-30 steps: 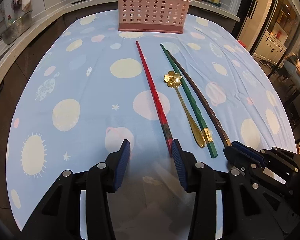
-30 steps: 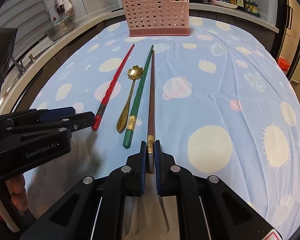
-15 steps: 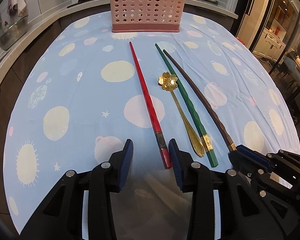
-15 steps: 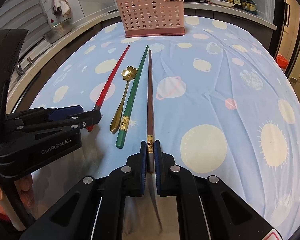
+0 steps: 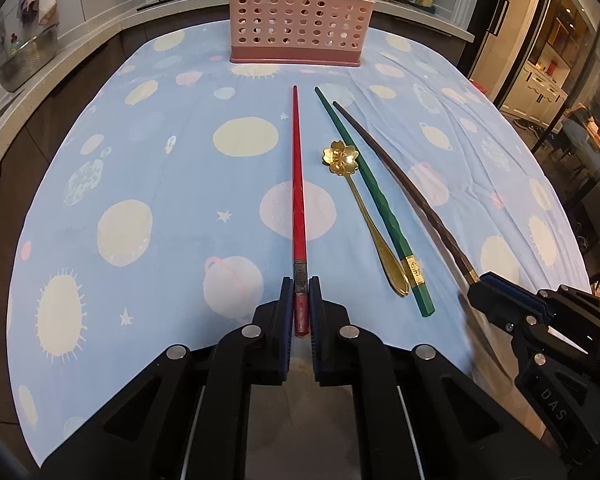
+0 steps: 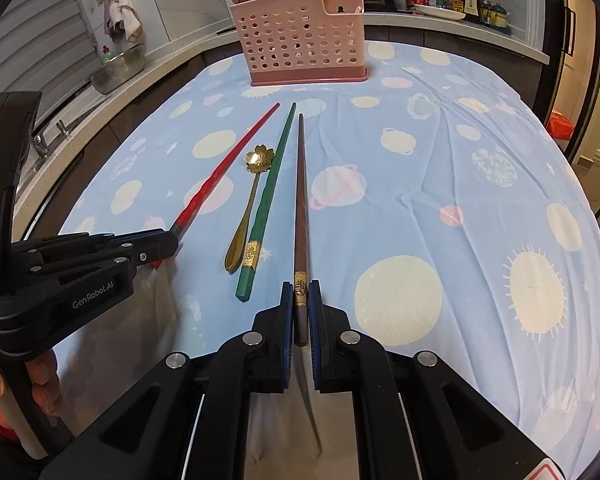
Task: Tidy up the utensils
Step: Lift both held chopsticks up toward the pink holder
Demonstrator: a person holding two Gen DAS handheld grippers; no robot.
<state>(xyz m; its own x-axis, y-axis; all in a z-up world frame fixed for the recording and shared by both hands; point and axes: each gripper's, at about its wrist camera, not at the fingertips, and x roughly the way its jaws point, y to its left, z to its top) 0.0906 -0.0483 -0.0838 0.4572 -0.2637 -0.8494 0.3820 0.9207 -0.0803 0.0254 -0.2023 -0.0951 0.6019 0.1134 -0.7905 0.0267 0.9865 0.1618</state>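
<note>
1. Your left gripper [image 5: 301, 292] has just been closing, and the wide gap it showed a second ago is gone: its pads now press on the thick end of the red chopstick [image 5: 298, 184].
2. Your right gripper [image 6: 301, 300] is clamped, as before, on the butt end of the brown chopstick [image 6: 301, 200], at its gold band.
3. Take the pink holder [image 5: 298, 12] at the far edge of the blue tablecloth [image 5: 140, 160] as your landmark: all four utensils lie in front of it, thin tips toward it.
4. Red chopstick lies furthest left of the holder's front, brown furthest right.
5. Between them lie the gold spoon [image 5: 366, 220], flower bowl toward the holder, and the green chopstick [image 5: 374, 200], just beside each other.
6. Your left hand [image 6: 4, 392] shows at the near left edge in the right wrist view, well apart from the holder.
</note>
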